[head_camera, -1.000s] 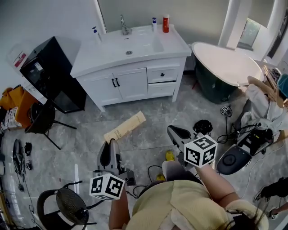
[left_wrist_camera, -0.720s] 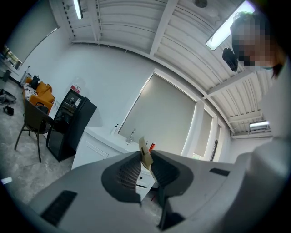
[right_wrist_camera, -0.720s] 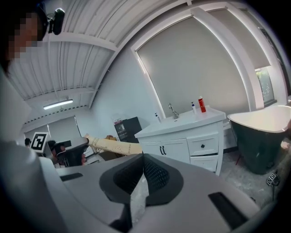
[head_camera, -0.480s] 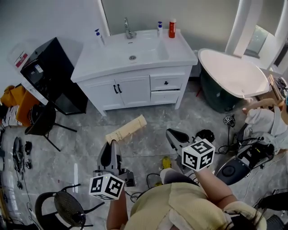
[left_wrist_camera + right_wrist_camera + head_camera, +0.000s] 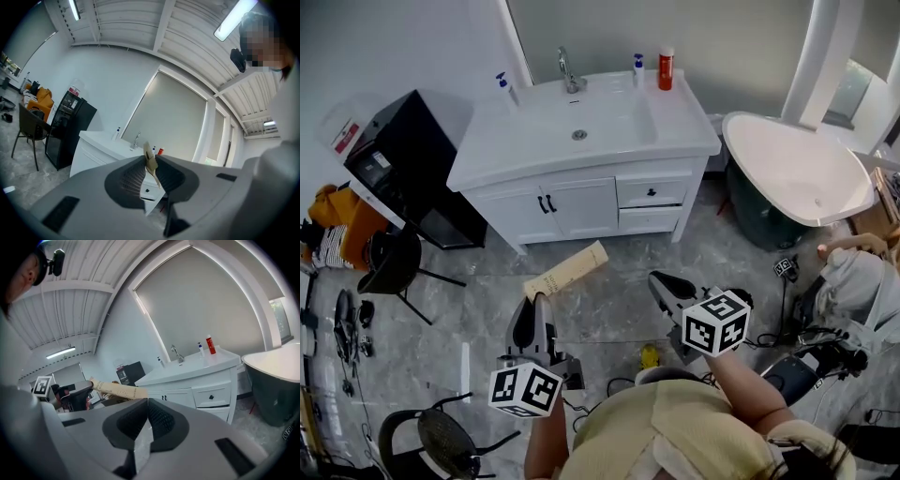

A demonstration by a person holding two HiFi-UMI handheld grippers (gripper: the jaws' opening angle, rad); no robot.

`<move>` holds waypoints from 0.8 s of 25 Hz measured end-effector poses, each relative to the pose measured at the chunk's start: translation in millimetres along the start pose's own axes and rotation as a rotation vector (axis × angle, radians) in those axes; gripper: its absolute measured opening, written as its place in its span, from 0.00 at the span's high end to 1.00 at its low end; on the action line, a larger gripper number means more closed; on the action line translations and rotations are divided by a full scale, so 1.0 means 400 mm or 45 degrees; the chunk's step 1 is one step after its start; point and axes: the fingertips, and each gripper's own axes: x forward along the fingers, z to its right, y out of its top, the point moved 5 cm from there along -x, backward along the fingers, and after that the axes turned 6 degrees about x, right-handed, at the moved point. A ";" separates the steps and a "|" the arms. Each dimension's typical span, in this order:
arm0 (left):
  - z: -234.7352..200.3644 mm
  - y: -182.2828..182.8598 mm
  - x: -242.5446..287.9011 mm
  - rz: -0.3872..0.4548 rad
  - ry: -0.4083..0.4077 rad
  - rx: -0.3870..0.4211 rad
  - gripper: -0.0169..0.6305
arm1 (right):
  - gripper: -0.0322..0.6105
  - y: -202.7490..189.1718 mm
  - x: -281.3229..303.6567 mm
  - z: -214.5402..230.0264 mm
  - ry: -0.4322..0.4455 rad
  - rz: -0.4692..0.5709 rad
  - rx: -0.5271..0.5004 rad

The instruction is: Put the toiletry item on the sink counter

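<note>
**A:** What changed in the last 1 second?

**B:** The sink worktop [image 5: 684, 114] has drawn closer at 12 o'clock, so the person is approaching it.

**A:** And the toiletry box [image 5: 565, 270]?

**B:** It's clenched in the left gripper's [image 5: 538, 300] jaws, pointing to 1 o'clock over the floor [image 5: 487, 281], well short of the worktop. The right gripper's [image 5: 661, 281] jaws are closed on nothing.

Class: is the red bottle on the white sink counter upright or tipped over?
Upright: the red bottle stands cap-up at the white sink counter's back edge.
</note>
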 end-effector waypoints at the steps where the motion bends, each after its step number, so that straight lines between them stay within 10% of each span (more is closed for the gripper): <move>1: 0.004 0.001 0.015 0.004 0.003 0.002 0.82 | 0.91 0.012 0.007 0.014 0.002 0.003 0.001; 20: 0.057 -0.022 0.169 0.001 0.114 0.044 0.82 | 0.91 0.095 0.079 0.166 0.085 -0.041 -0.045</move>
